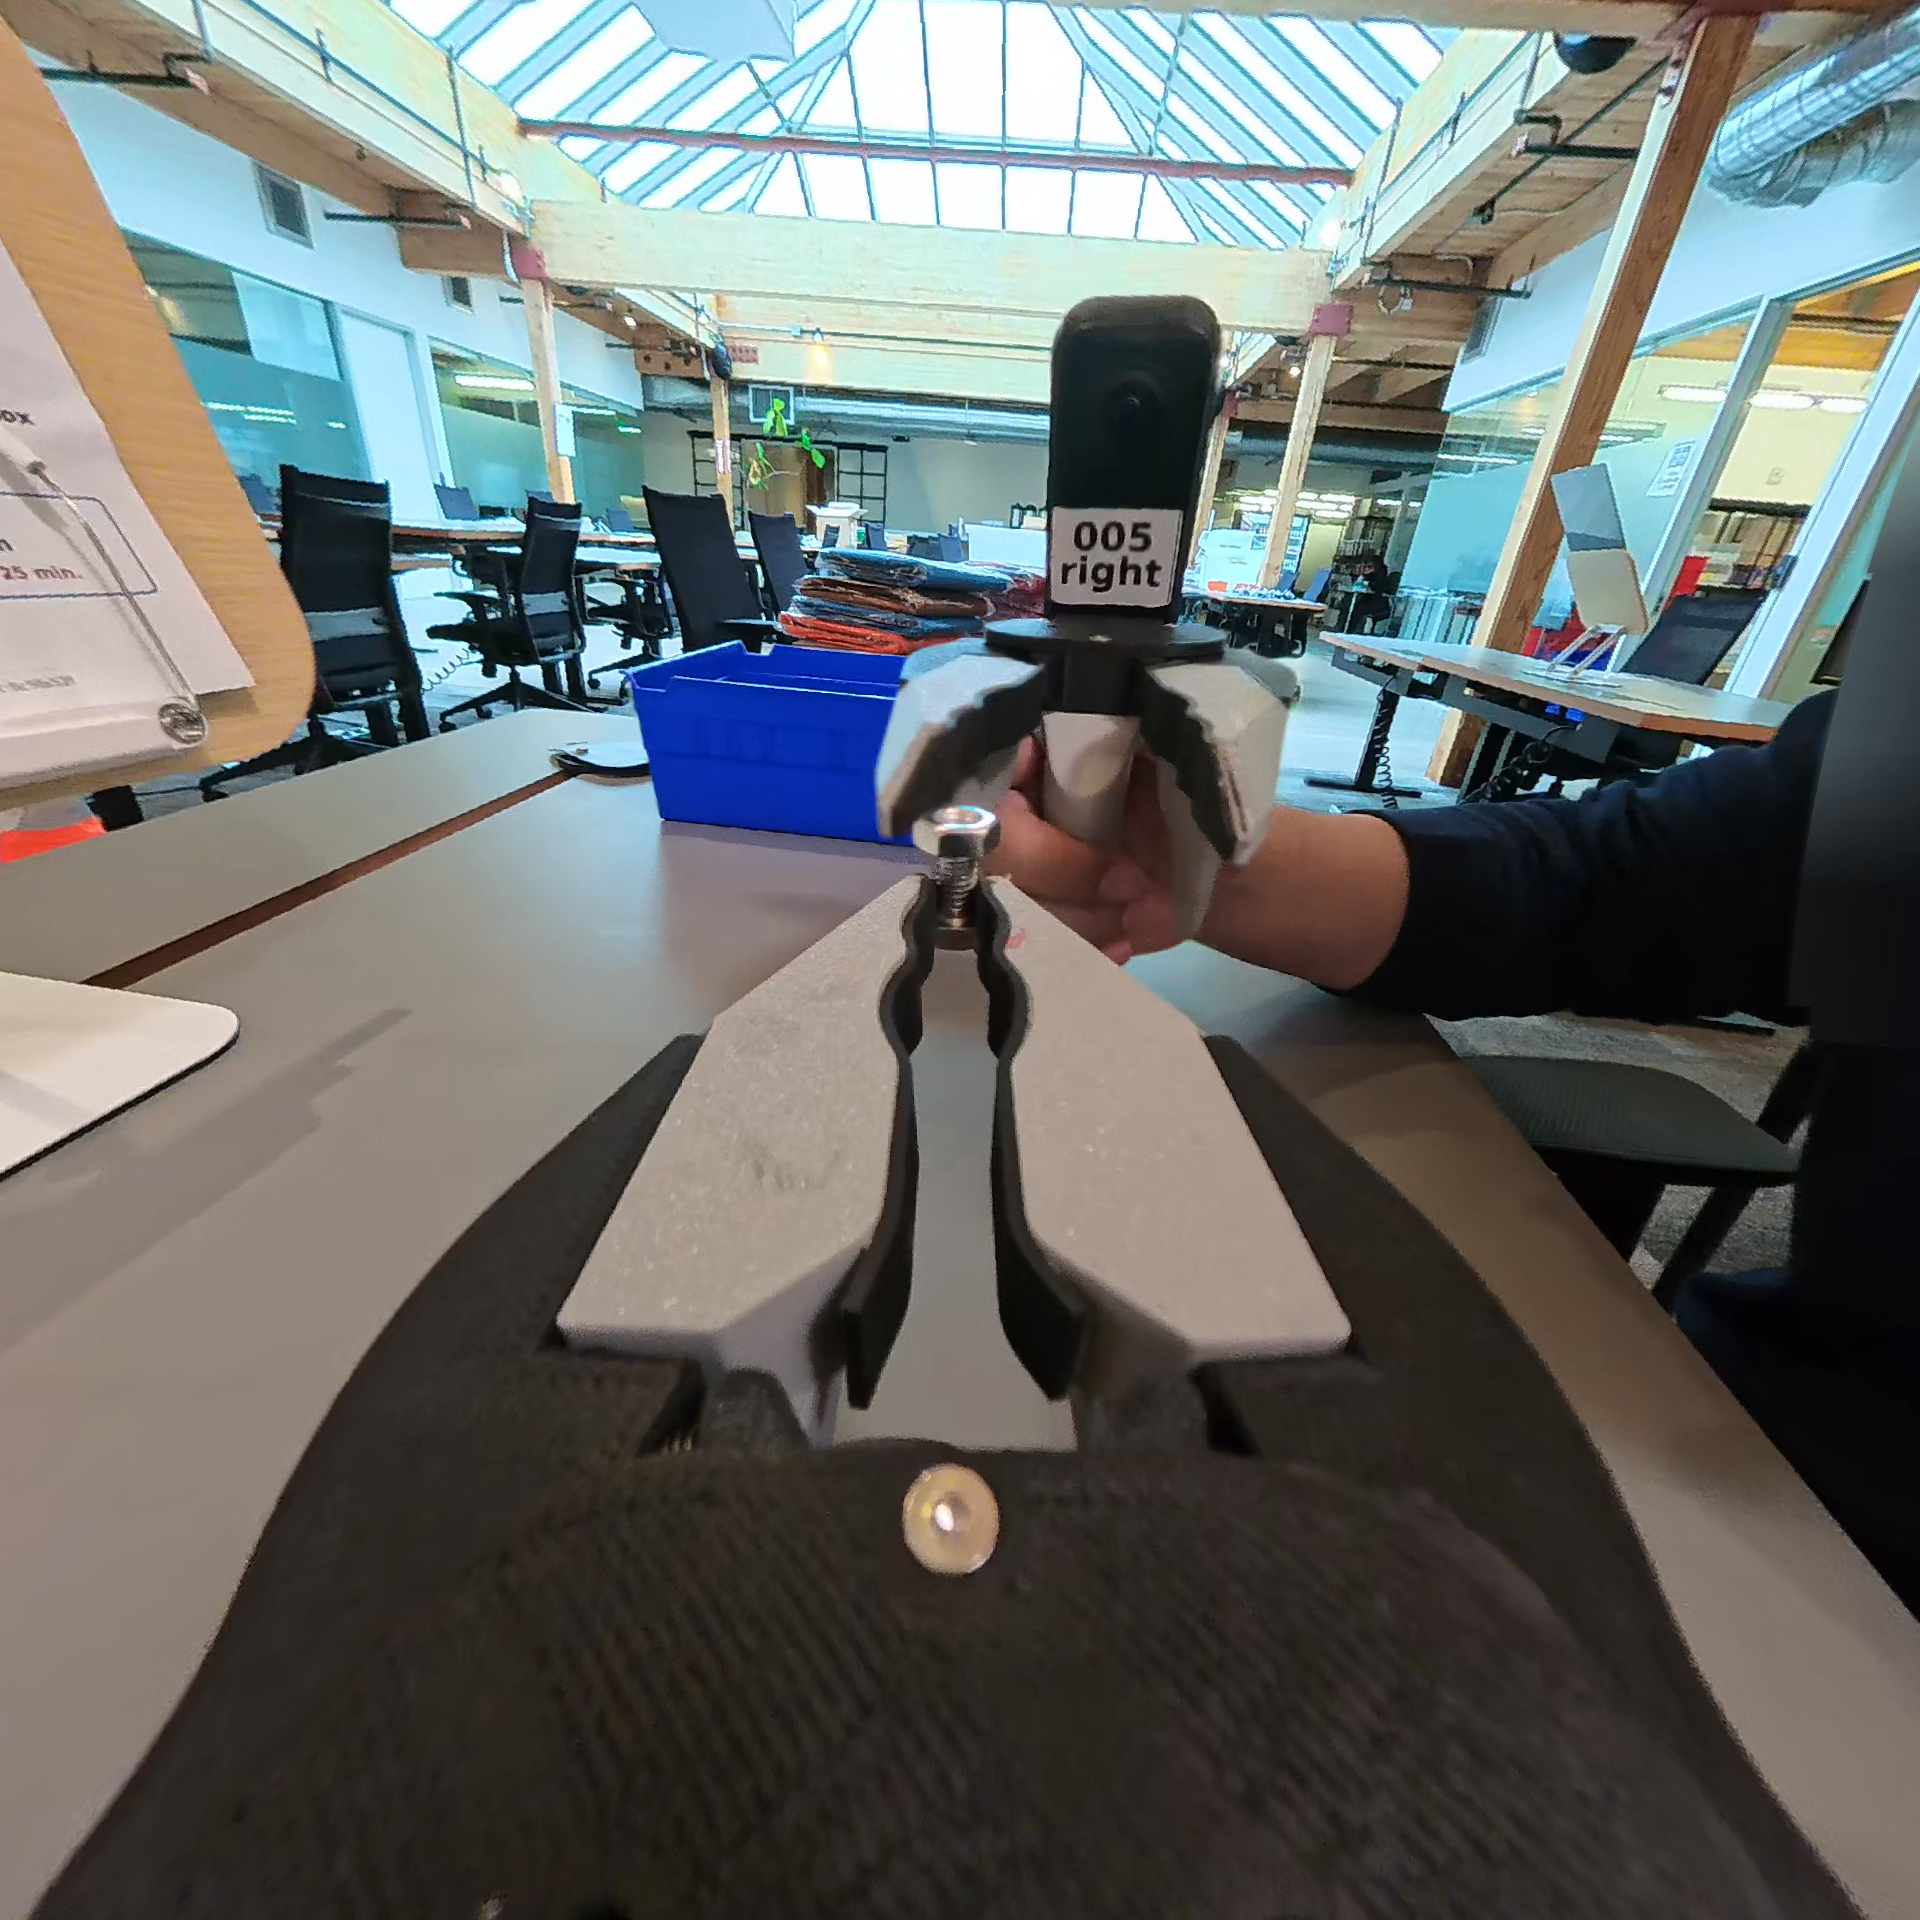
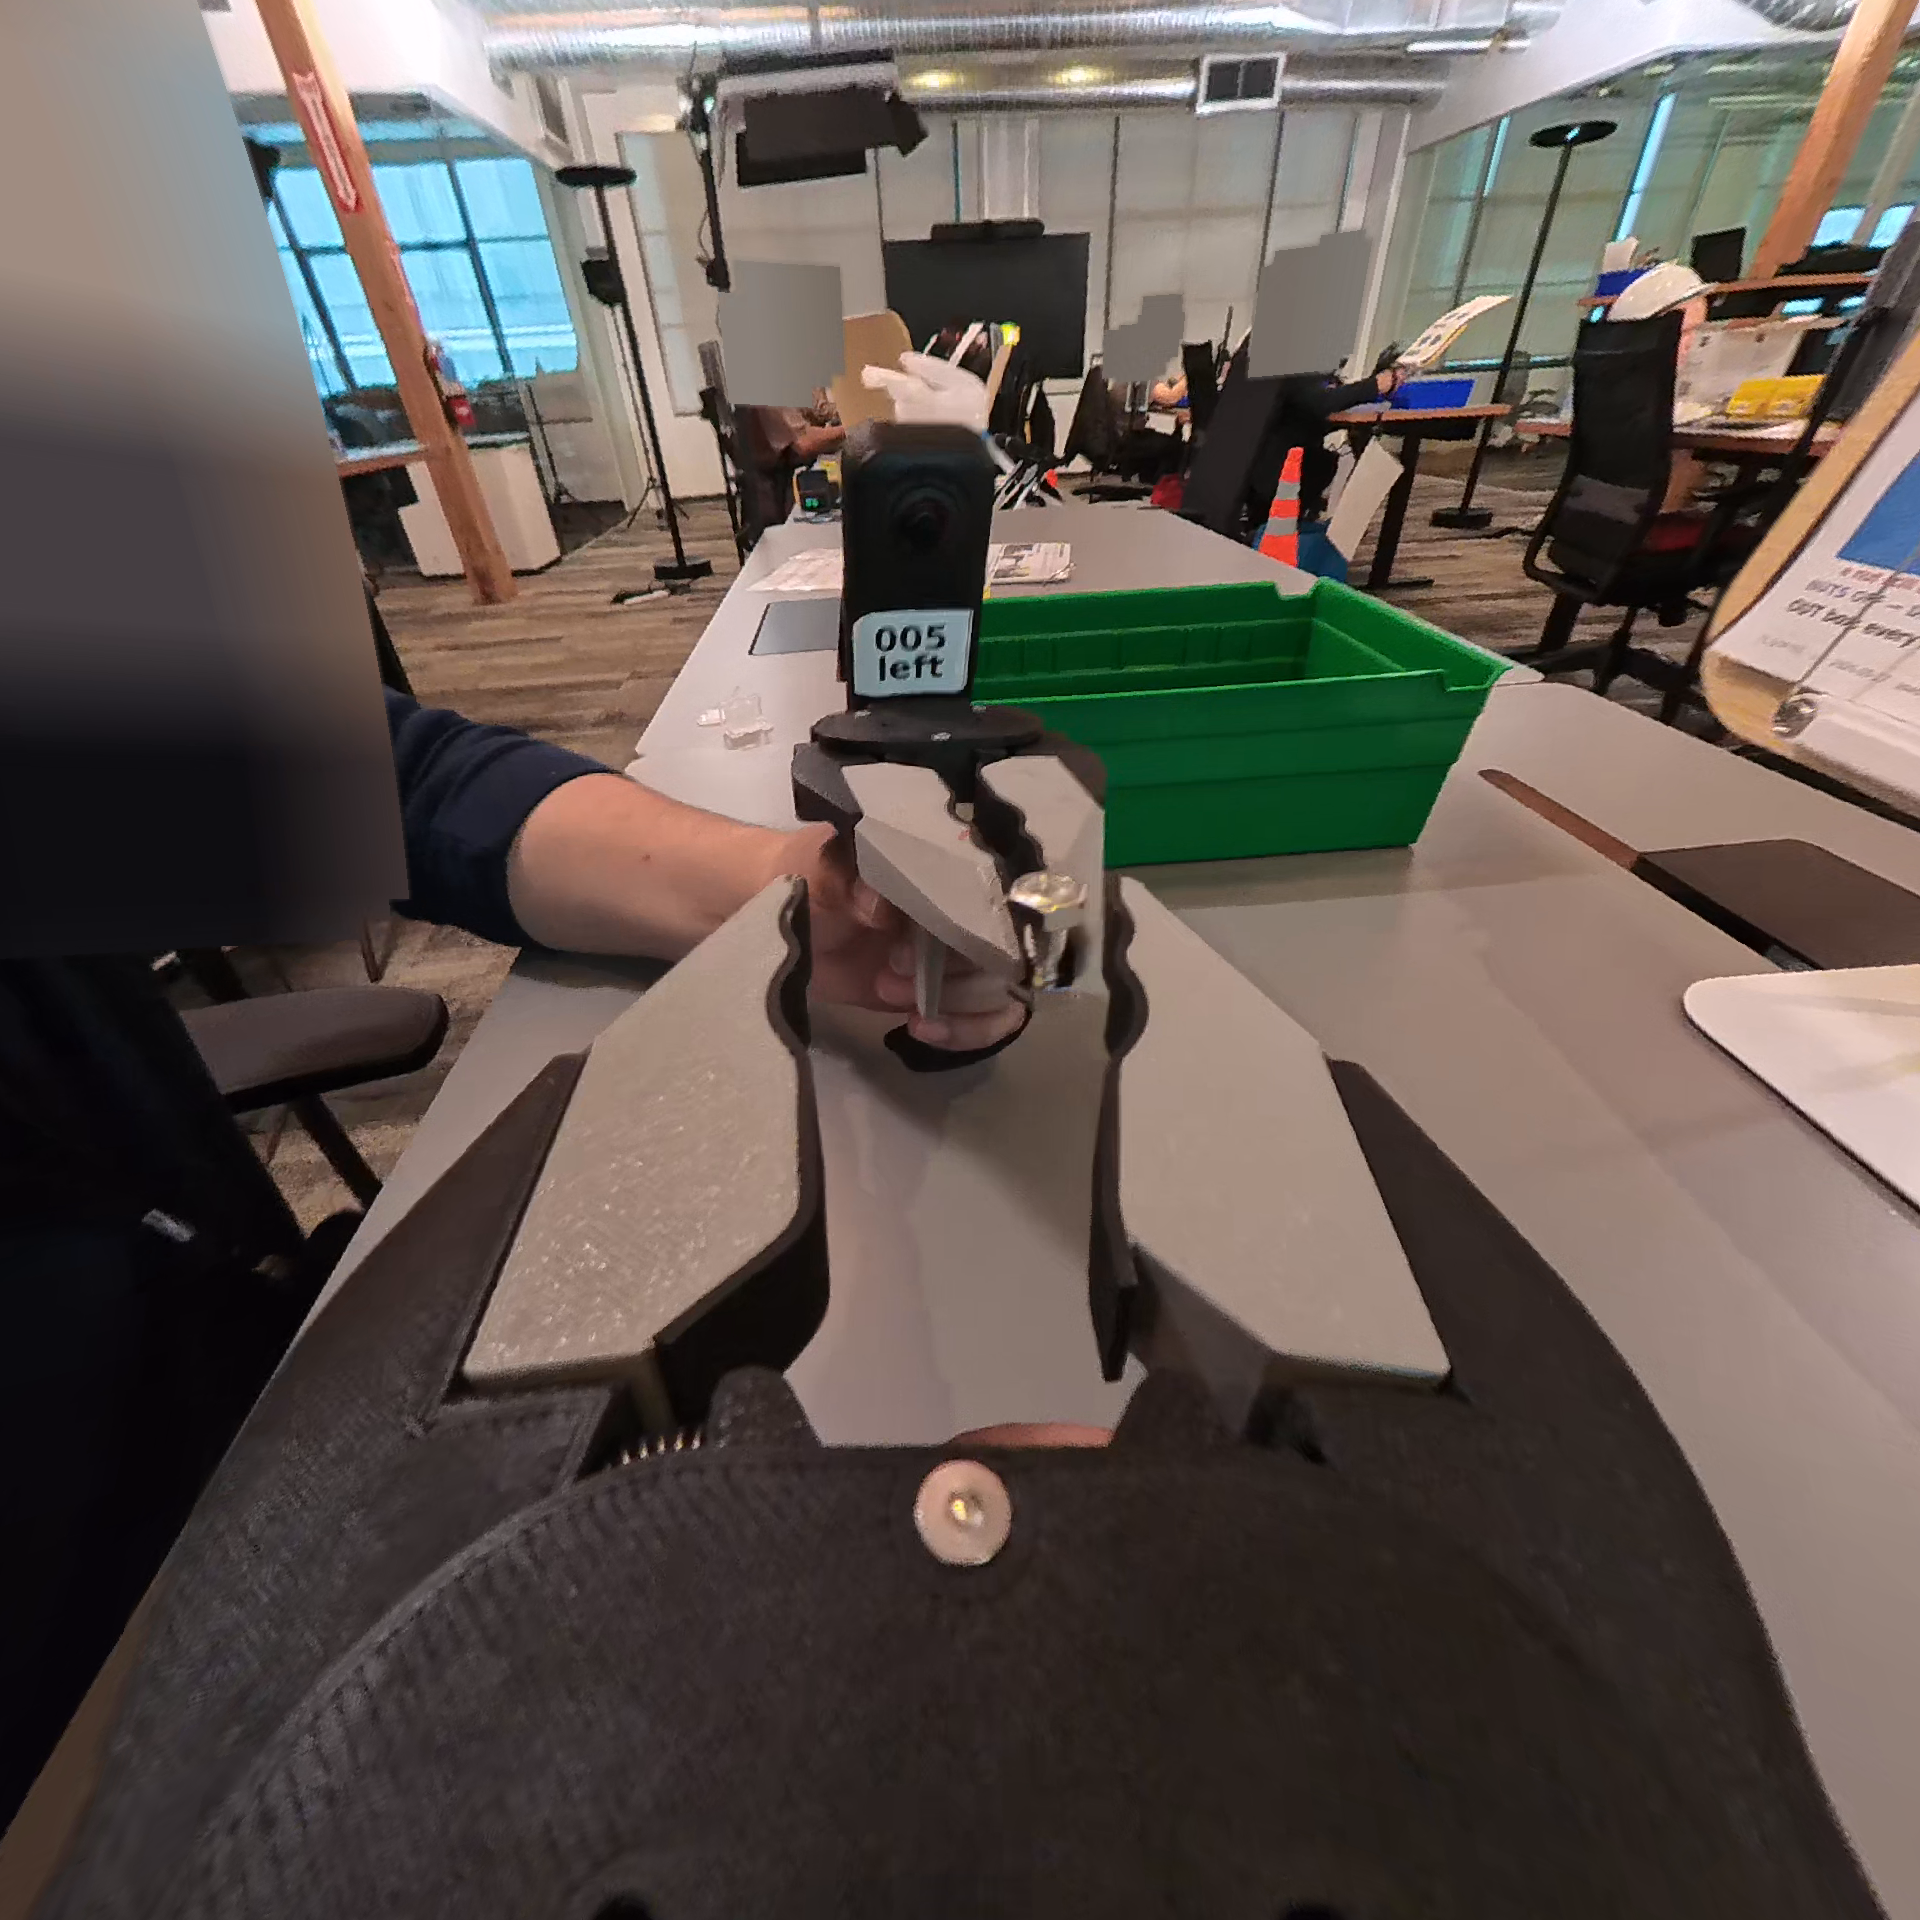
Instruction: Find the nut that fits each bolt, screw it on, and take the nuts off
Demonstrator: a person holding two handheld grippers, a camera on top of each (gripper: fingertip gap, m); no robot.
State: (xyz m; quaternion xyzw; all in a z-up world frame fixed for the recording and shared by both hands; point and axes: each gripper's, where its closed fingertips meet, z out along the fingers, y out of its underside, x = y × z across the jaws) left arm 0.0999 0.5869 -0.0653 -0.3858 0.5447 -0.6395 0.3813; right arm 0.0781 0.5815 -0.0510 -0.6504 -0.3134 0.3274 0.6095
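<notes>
Clamped upright near its lower end by the left gripper (image 1: 954, 914), the steel bolt (image 1: 953, 883) is judged stiff, light and slippery; its nut (image 1: 956, 829) should be taken by the flats. The right gripper (image 2: 961, 956) is spread apart around it, not pressing.

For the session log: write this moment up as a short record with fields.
Left gripper: fingers shut on the bolt, held upright
Nut: on the top end of the bolt, threads showing below it
Right gripper: fingers wide open around the nut, not pressing on it
Bins: blue bin and green bin on the grey table
</notes>
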